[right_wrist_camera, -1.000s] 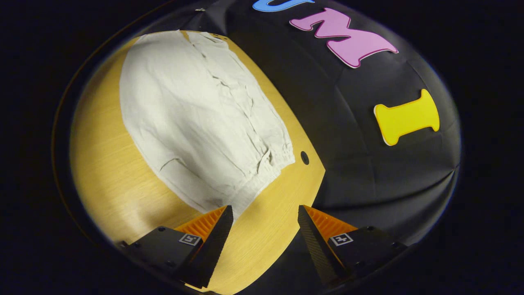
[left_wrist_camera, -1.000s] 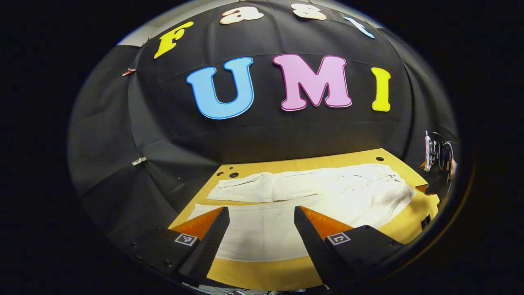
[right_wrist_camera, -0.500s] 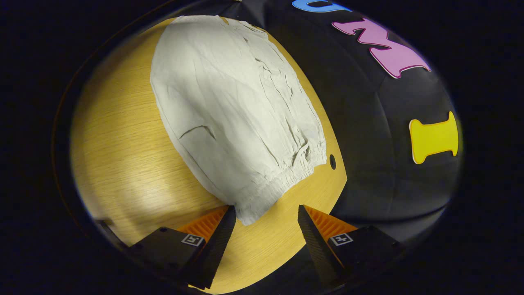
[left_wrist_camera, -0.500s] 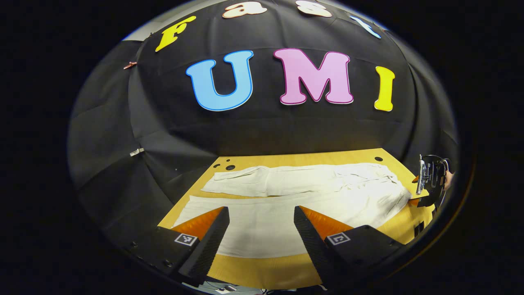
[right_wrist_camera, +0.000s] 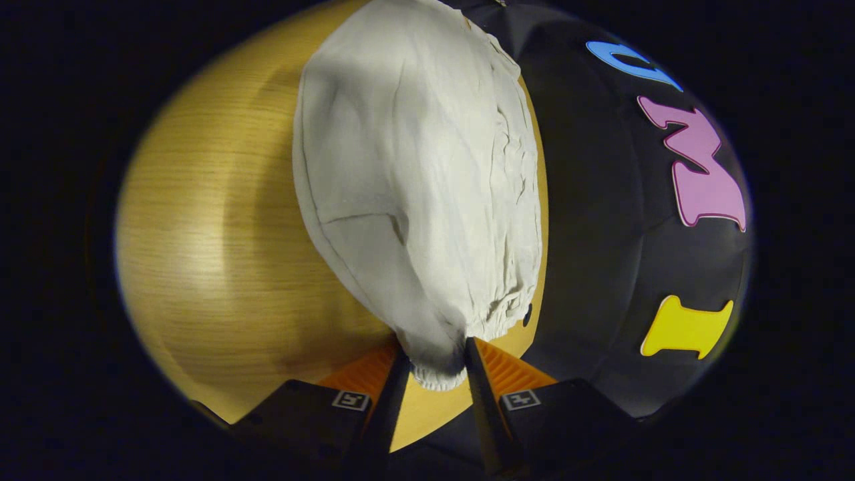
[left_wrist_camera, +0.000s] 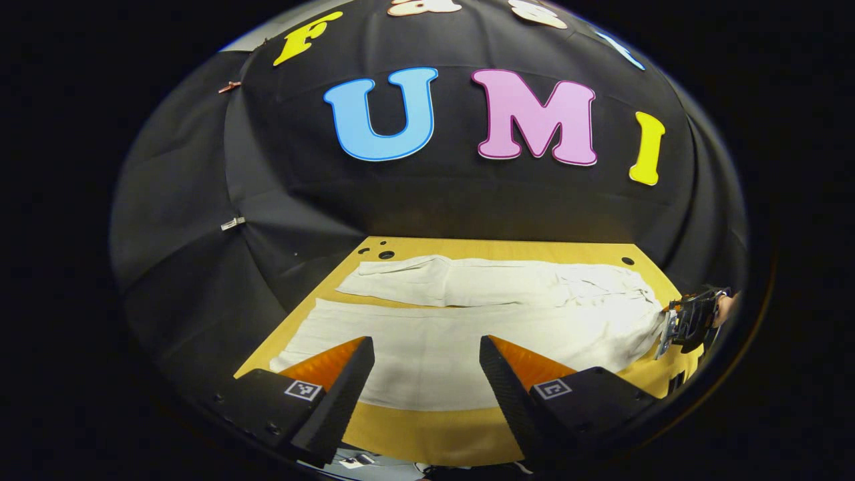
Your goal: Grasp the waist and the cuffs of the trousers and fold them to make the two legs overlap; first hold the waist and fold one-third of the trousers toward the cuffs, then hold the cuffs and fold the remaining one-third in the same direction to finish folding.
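Pale cream trousers point(left_wrist_camera: 467, 314) lie flat on the wooden table point(left_wrist_camera: 427, 434), legs side by side toward the left, elastic waist at the right. My left gripper point(left_wrist_camera: 426, 347) is open and hovers above the near leg, close to the table's front edge. In the right gripper view the trousers point(right_wrist_camera: 414, 167) stretch away from me. My right gripper point(right_wrist_camera: 434, 351) is shut on the near corner of the waistband point(right_wrist_camera: 437, 371), with cloth bunched between both fingers. In the left gripper view the right gripper point(left_wrist_camera: 685, 321) sits at the waist end, held by a hand.
The booth's black cloth wall rises right behind the table's far edge. Small round holes point(left_wrist_camera: 386, 254) mark the far left corner of the table, and another hole point(left_wrist_camera: 627, 260) the far right. Bare wood point(right_wrist_camera: 200, 234) lies left of the trousers in the right gripper view.
My right gripper moved in on the waist corner and closed on it; it was open before. The left gripper shifted slightly and stayed open.
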